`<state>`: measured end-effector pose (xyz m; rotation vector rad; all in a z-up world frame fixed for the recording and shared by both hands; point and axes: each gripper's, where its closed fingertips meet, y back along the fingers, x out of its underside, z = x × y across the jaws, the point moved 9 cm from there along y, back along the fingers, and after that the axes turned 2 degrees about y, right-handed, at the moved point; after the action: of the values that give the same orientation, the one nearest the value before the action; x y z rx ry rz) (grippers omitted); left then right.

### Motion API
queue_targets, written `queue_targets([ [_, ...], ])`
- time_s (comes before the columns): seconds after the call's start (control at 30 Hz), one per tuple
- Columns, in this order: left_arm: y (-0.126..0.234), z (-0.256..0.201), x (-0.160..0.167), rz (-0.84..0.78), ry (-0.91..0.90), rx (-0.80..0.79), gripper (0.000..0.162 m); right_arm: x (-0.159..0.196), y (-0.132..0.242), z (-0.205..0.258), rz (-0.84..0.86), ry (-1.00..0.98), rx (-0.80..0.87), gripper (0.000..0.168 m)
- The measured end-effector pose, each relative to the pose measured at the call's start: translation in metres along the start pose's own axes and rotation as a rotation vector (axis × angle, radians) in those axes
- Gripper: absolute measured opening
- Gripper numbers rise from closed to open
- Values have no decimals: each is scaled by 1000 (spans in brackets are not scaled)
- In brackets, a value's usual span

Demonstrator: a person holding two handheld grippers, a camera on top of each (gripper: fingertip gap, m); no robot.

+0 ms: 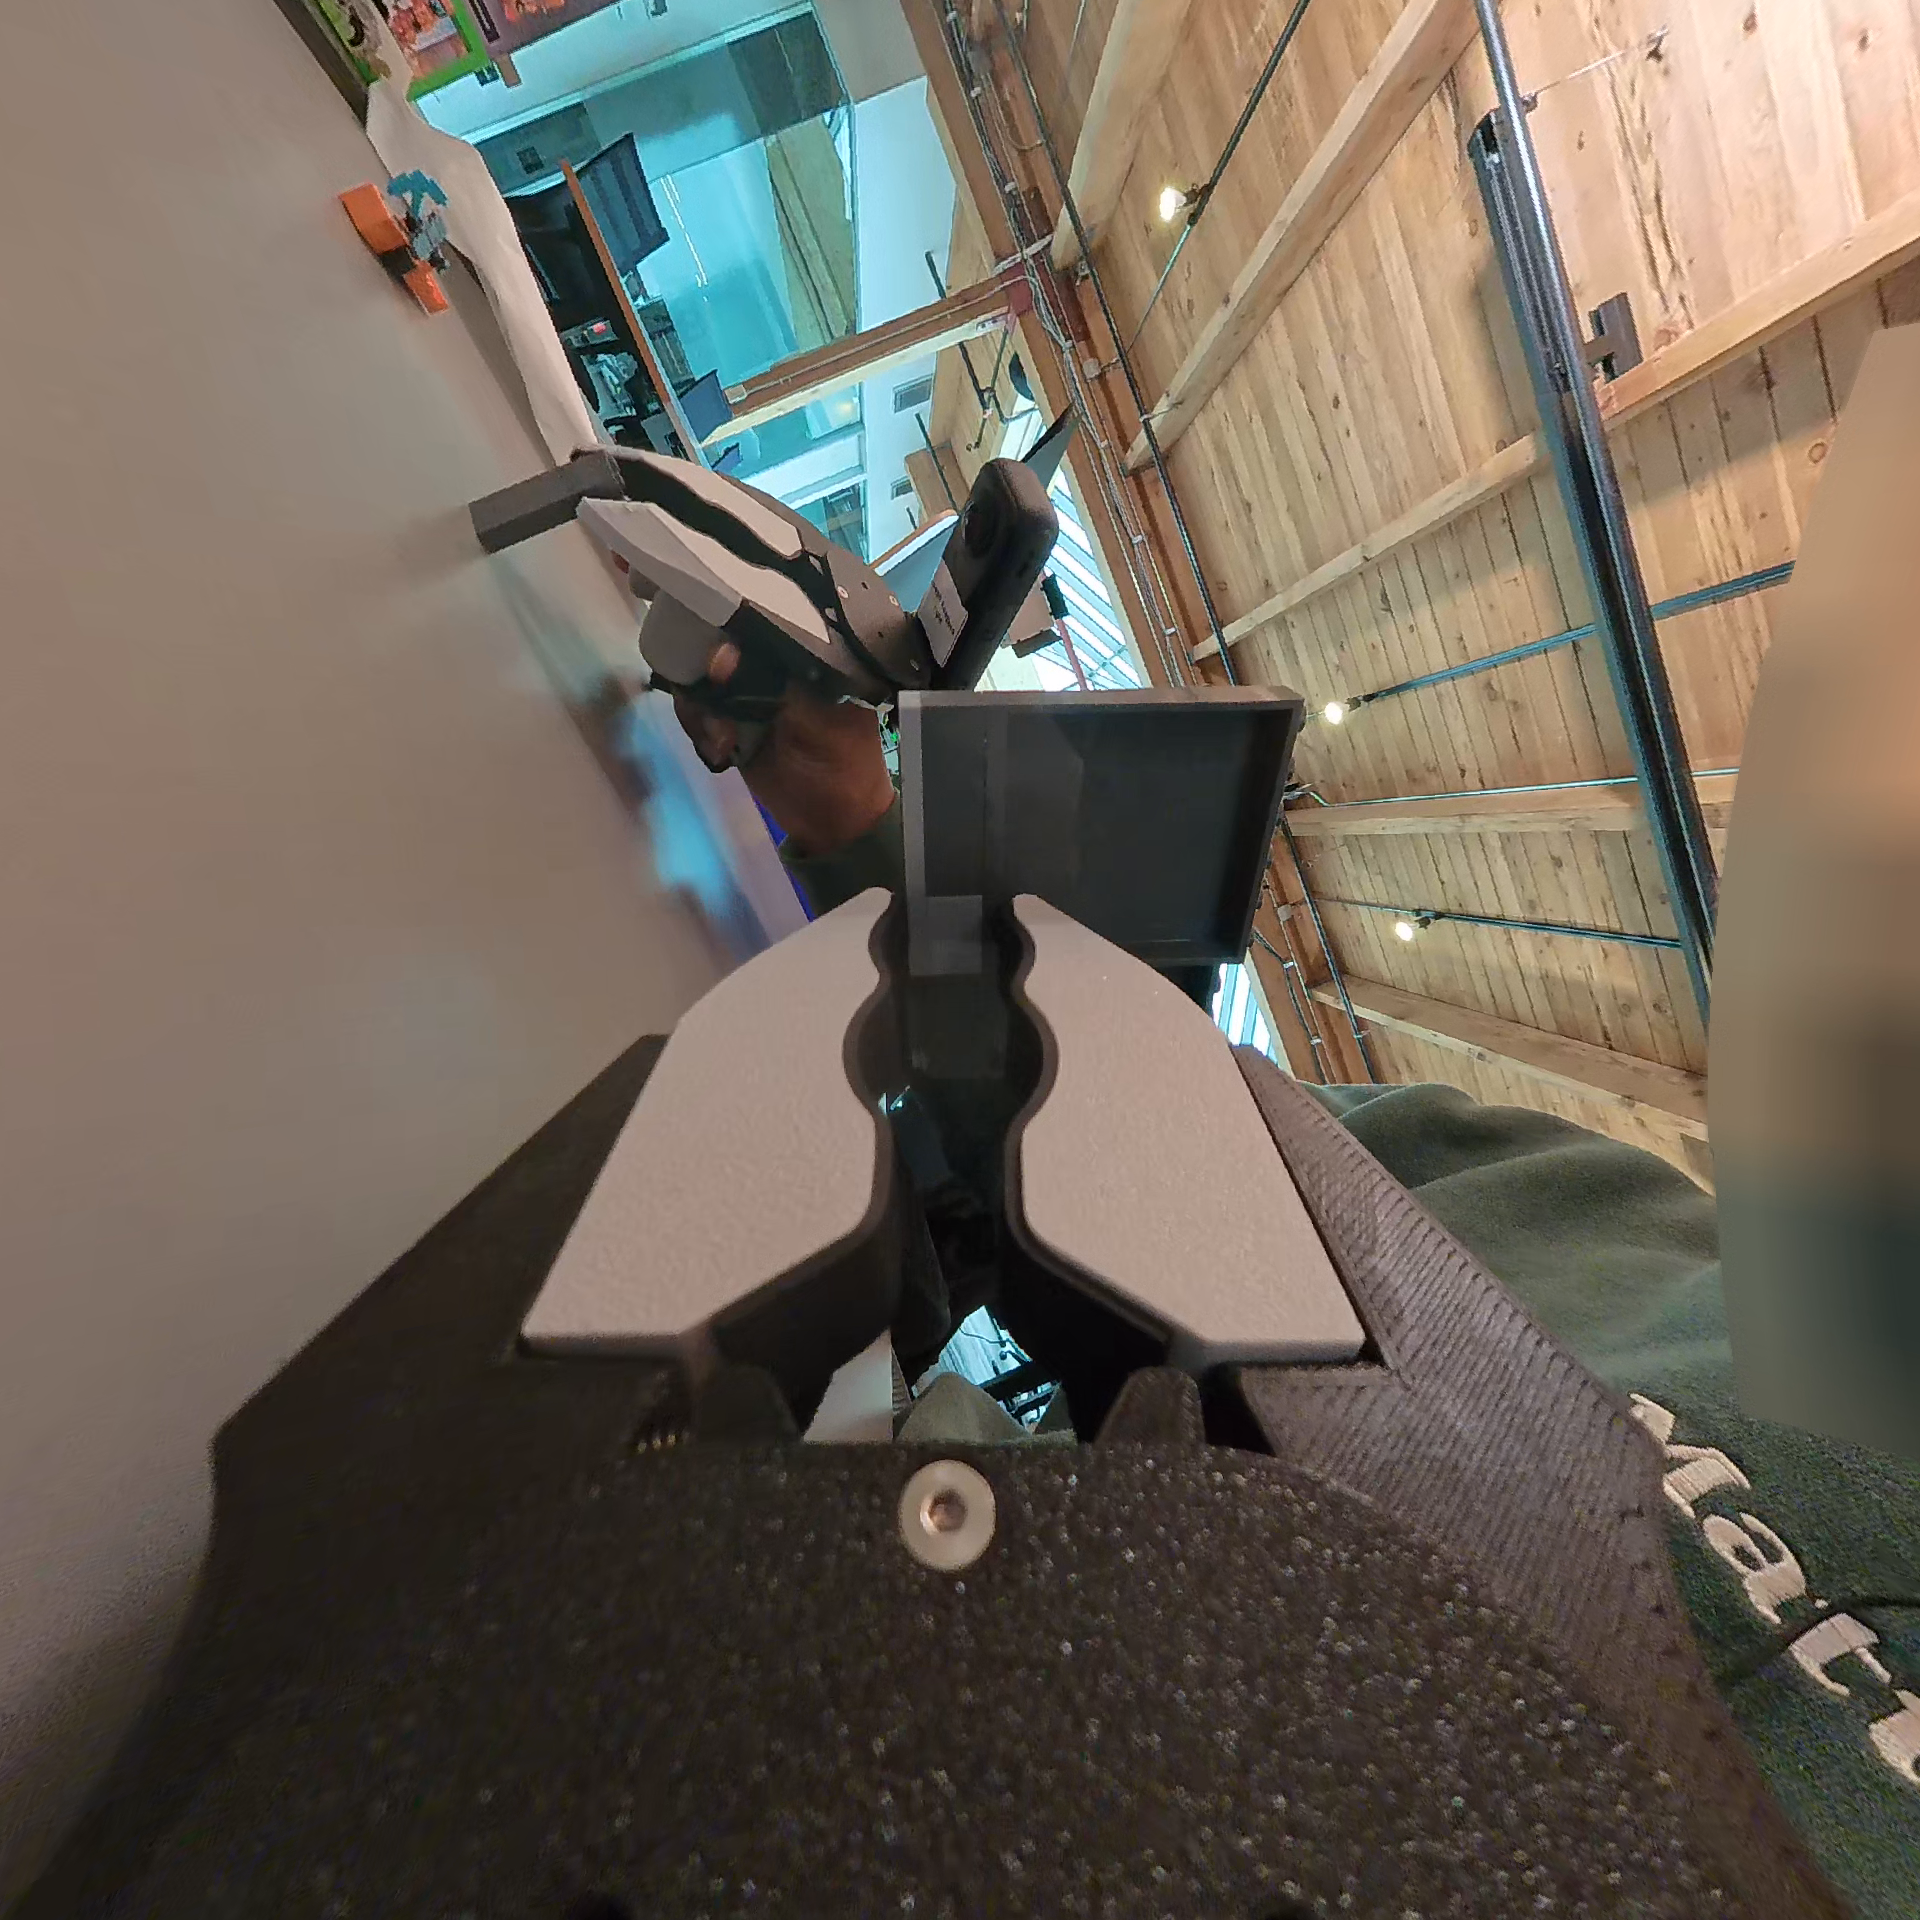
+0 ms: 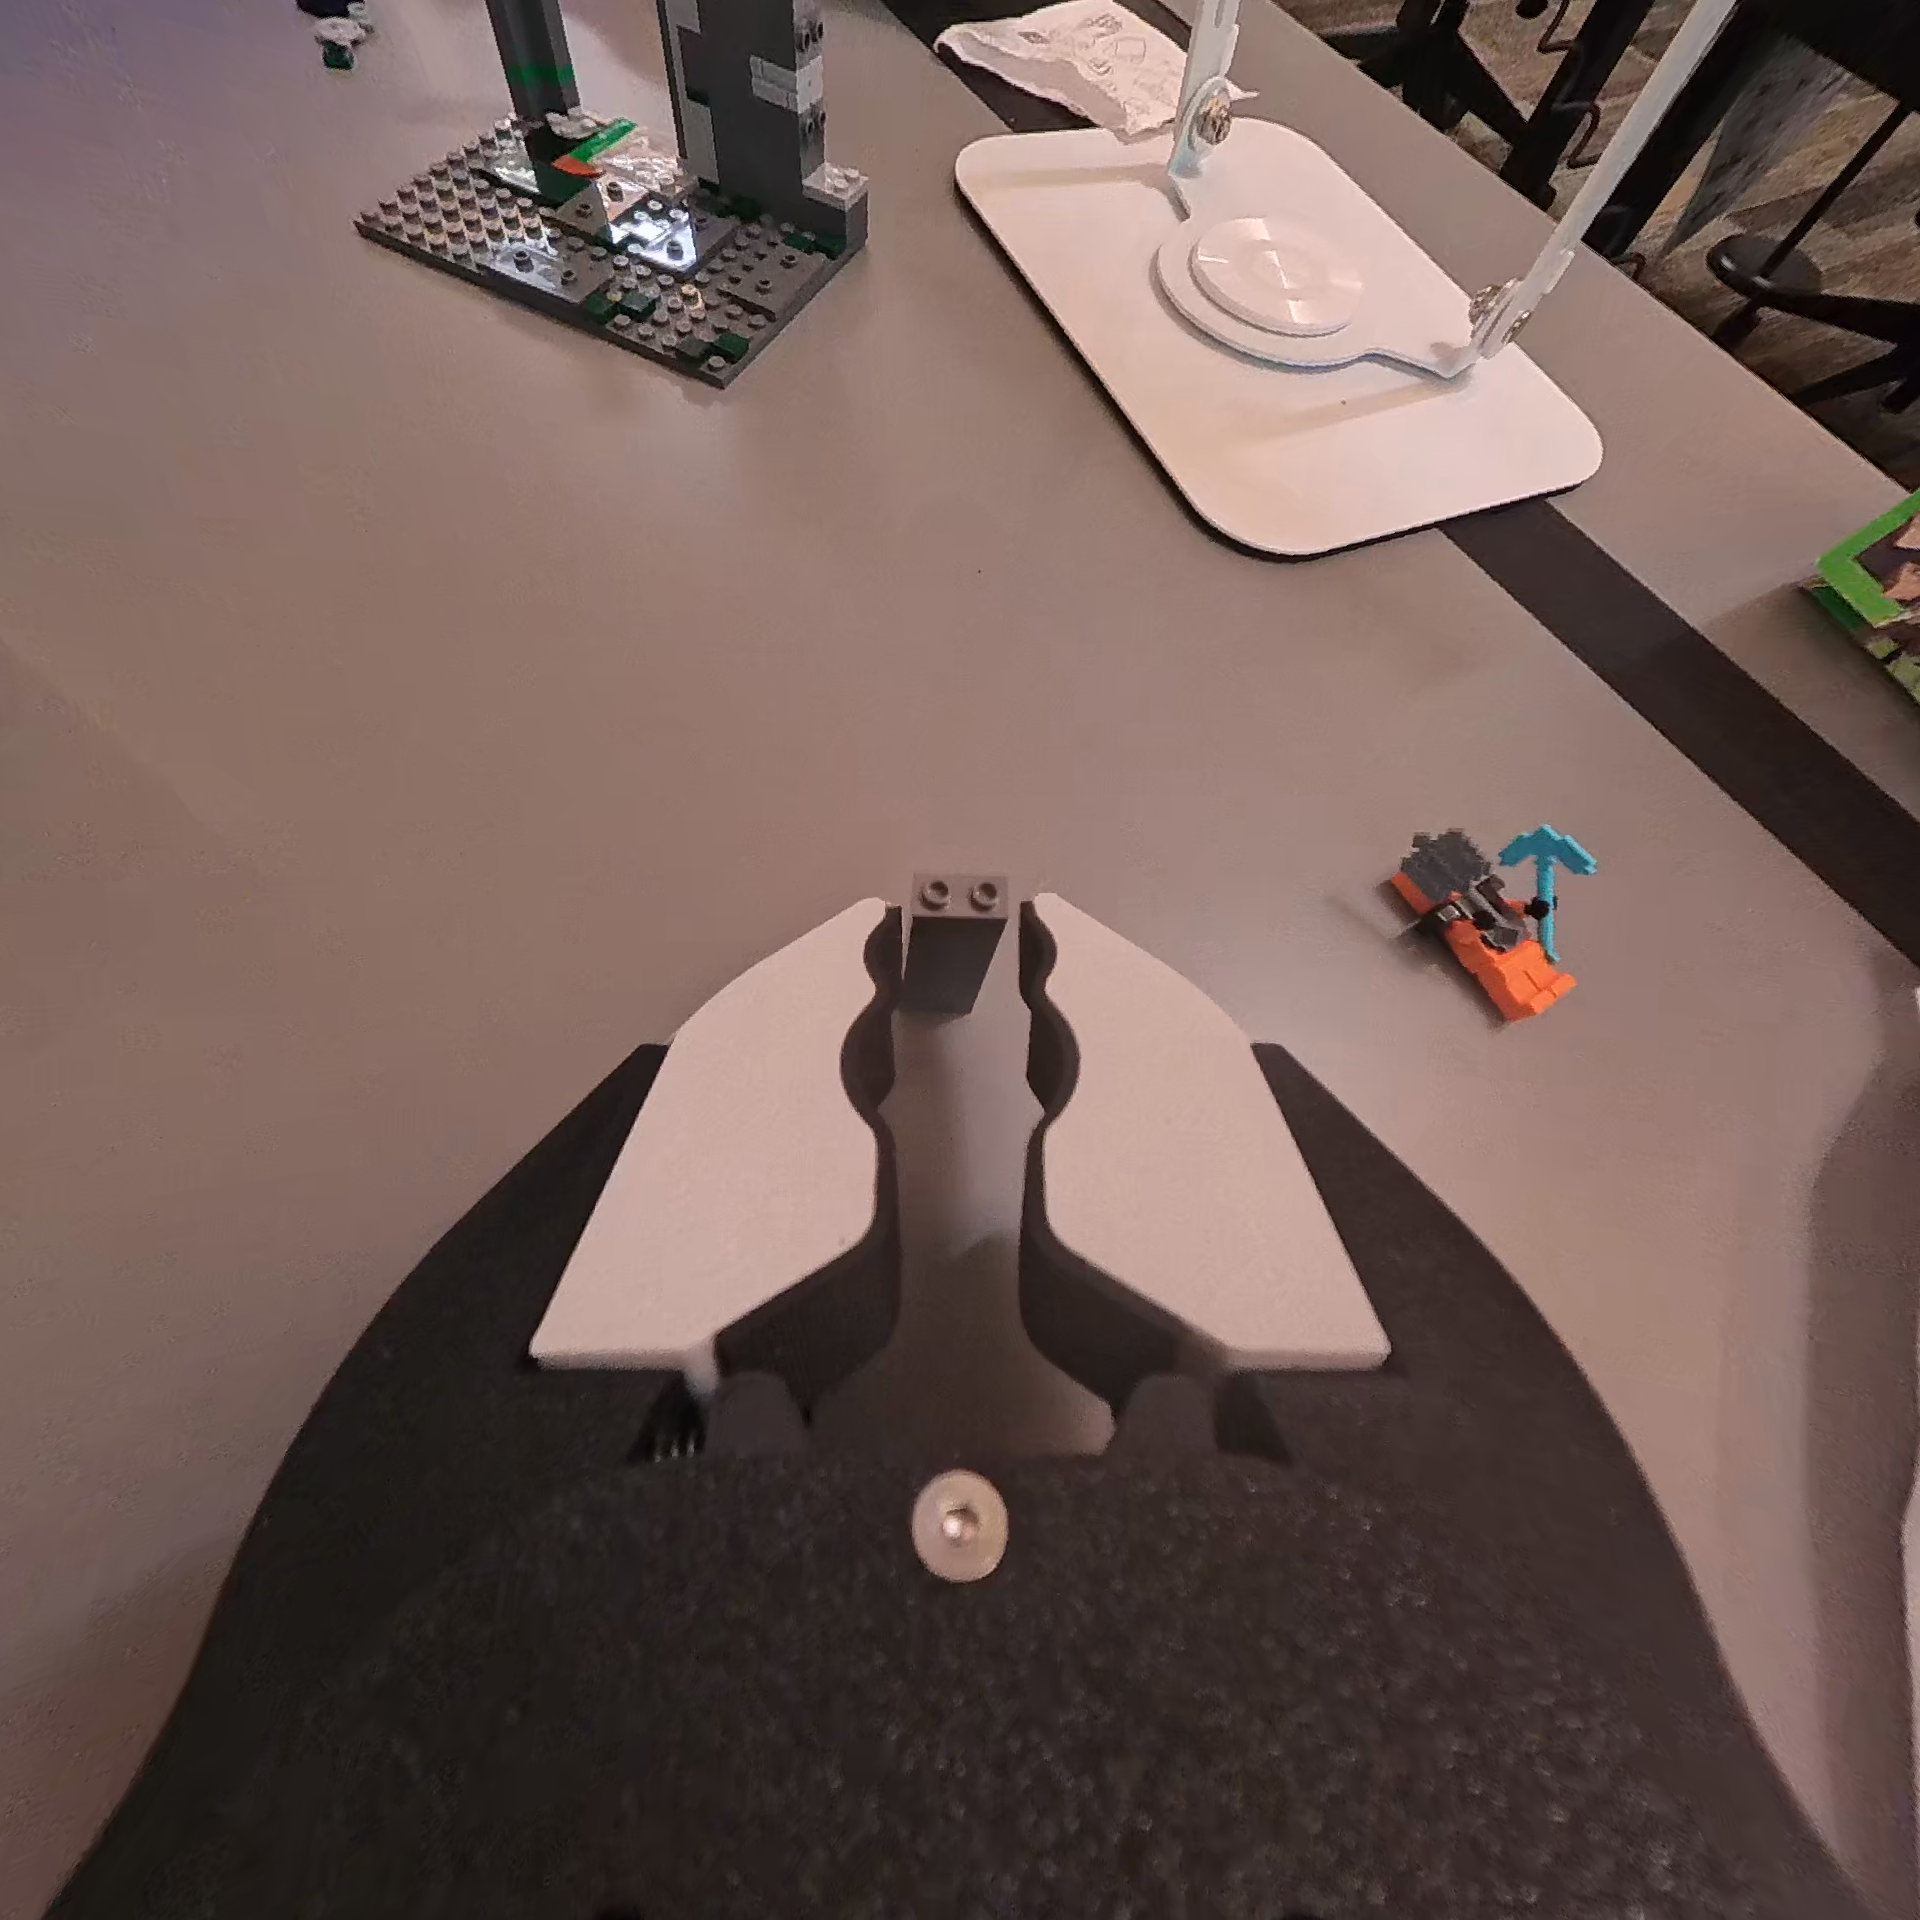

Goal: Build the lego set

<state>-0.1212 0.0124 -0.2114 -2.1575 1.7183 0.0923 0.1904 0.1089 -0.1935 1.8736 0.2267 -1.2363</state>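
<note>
Right gripper [image 2: 958, 914]: nearest the lens in the right wrist view; black body, pale grey fingers [image 2: 748, 1122]; jaws narrowly apart on either side of a tall grey brick [image 2: 954, 948]; whether the pads actually touch it I cannot tell
Tall grey brick: stands upright on the grey table [image 2: 520, 675] between the fingertips; two studs on top
Left gripper [image 1: 948, 940]: tilted so the table runs up the left of its view; jaws clamped on the lower edge of a dark grey panel piece [image 1: 1101, 810]
Dark grey panel piece: flat with a raised rim, held in the air, wooden ceiling [image 1: 1455, 364] behind it
Far off in the left wrist view: the right gripper with its tips at the brick on the table; a hand [image 1: 821, 769] behind it
Lego build [image 2: 623, 229]: dark grey studded baseplate with two grey pillars, far left on the table, well apart from both grippers
Minifigure [image 2: 1486, 925]: orange and grey, lying on the table right of the right gripper, a blue pickaxe beside it
White stand base [image 2: 1299, 416]: flat, rounded corners, far right; crumpled paper [image 2: 1060, 52] behind it
Green box [image 2: 1881, 592]: at the right edge
</note>
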Motion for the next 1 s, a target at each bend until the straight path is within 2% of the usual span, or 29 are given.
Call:
queue_targets([
  [0.17, 0, 0, 0, 0, -1, 1, 15, -6, 4, -2, 16, -30, -19, 24],
  [0.3, 0, 0, 0, 2, 1, 2, 15, -18, 13, -8, 69, -73, -54, 35],
  [0.47, 0, 0, 0, 3, 1, 7, 15, -36, 25, -13, 170, 2, -122, 36],
  [0.63, -1, 0, 0, 8, 1, 9, 15, -54, 31, -13, 280, 266, -265, 30],
  [0.73, -1, 0, 0, 12, -1, 7, 16, -63, 27, -13, 373, 508, -324, 22],
  [0.83, -1, 0, 0, 9, -1, 7, 15, -66, 16, -14, 483, 760, -352, 22],
  [1.0, -1, 2, -2, -12, 7, -5, 15, -70, -3, -10, 550, 924, -442, 25],
])
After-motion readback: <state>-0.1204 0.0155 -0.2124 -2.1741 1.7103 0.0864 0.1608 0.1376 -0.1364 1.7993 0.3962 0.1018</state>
